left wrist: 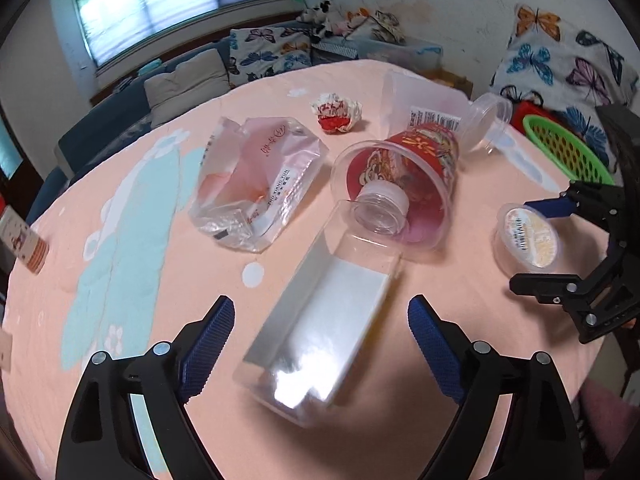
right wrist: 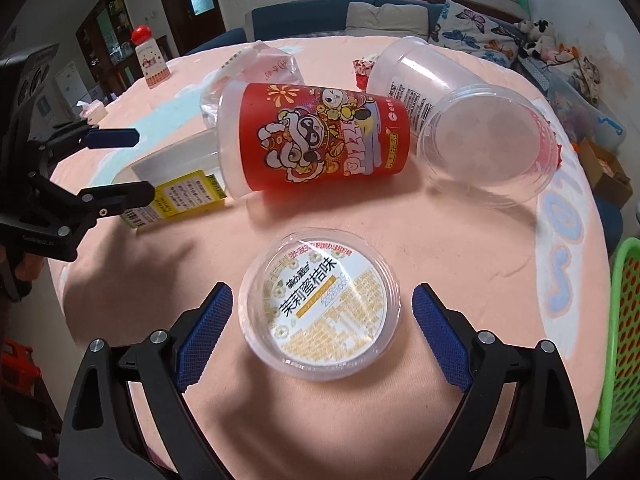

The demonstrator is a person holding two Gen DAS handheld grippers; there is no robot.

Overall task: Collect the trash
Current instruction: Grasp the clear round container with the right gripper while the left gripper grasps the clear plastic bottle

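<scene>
**Left wrist view: nothing collected yet**

Left wrist view shows the left gripper (left wrist: 320,344) with jaws apart astride a square clear bottle (left wrist: 320,320) lying on the pink tablecloth (left wrist: 460,264), pads not touching it. Right gripper (right wrist: 322,328) likewise straddles a small sealed jelly cup (right wrist: 320,308), gripping nothing. Still loose: red printed cup (right wrist: 316,136), clear cup (right wrist: 460,120), plastic bag (left wrist: 252,184), crumpled wrapper (left wrist: 336,112). The green basket (left wrist: 560,148) (presumably the bin) waits at the table's edge.
</scene>
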